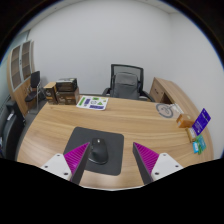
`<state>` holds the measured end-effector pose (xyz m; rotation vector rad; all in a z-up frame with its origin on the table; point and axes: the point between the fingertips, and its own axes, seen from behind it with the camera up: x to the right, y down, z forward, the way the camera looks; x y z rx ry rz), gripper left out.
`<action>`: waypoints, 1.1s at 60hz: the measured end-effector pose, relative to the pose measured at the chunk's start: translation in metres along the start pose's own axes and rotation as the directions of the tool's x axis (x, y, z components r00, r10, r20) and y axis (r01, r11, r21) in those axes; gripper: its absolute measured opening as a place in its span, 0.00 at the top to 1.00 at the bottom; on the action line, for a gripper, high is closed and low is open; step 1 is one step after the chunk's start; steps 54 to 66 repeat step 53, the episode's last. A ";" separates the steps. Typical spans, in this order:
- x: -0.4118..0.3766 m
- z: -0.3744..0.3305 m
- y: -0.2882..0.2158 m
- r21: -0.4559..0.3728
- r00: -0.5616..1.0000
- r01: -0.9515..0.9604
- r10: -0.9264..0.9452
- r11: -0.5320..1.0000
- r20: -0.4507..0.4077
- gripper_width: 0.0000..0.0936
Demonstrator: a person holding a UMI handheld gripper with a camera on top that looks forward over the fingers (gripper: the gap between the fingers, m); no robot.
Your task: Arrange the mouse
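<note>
A black mouse (98, 155) rests on a dark grey mouse mat (92, 152) near the front edge of a wooden desk (130, 122). My gripper (113, 160) hangs above the desk's front edge with its two magenta pads (150, 158) spread wide. The mouse lies between the fingers, closer to the left one, with a gap on either side. Neither finger touches it.
Beyond the mat lie a green-and-white booklet (93, 103) and boxes (66, 93) at the back left. A round grey object (166, 110), a purple card (203, 120) and small items sit at the right. A black office chair (126, 81) stands behind the desk.
</note>
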<state>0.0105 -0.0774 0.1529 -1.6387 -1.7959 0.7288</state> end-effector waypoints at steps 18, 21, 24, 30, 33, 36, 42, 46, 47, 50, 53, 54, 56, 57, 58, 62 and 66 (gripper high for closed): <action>0.062 -0.172 0.019 0.032 0.998 -0.041 0.042 0.999 -0.039 0.08; 0.073 -0.190 0.028 0.040 0.997 -0.049 0.051 0.998 -0.053 0.08; 0.083 -0.206 0.035 0.047 0.996 -0.063 0.066 0.997 -0.067 0.08; 0.097 -0.232 0.053 0.054 0.992 -0.088 0.092 0.995 -0.084 0.08; 0.102 -0.242 0.058 0.062 0.991 -0.099 0.104 0.993 -0.083 0.08; 0.108 -0.250 0.064 0.063 0.990 -0.104 0.109 0.993 -0.088 0.08; 0.118 -0.263 0.077 0.069 0.990 -0.103 0.109 0.992 -0.092 0.08; 0.122 -0.271 0.084 0.075 0.990 -0.101 0.107 0.992 -0.089 0.08; 0.124 -0.273 0.086 0.075 0.990 -0.098 0.104 0.992 -0.091 0.08; 0.126 -0.278 0.092 0.068 0.992 -0.093 0.098 0.993 -0.085 0.08; 0.126 -0.283 0.100 0.062 0.993 -0.092 0.096 0.994 -0.074 0.08; 0.126 -0.283 0.100 0.062 0.993 -0.092 0.096 0.994 -0.074 0.08; 0.126 -0.283 0.100 0.062 0.993 -0.092 0.096 0.994 -0.074 0.08; 0.126 -0.283 0.100 0.062 0.993 -0.092 0.096 0.994 -0.074 0.08; 0.126 -0.283 0.100 0.062 0.993 -0.092 0.096 0.994 -0.074 0.08; 0.126 -0.283 0.100 0.062 0.993 -0.092 0.096 0.994 -0.074 0.08; 0.126 -0.283 0.100 0.062 0.993 -0.092 0.096 0.994 -0.074 0.08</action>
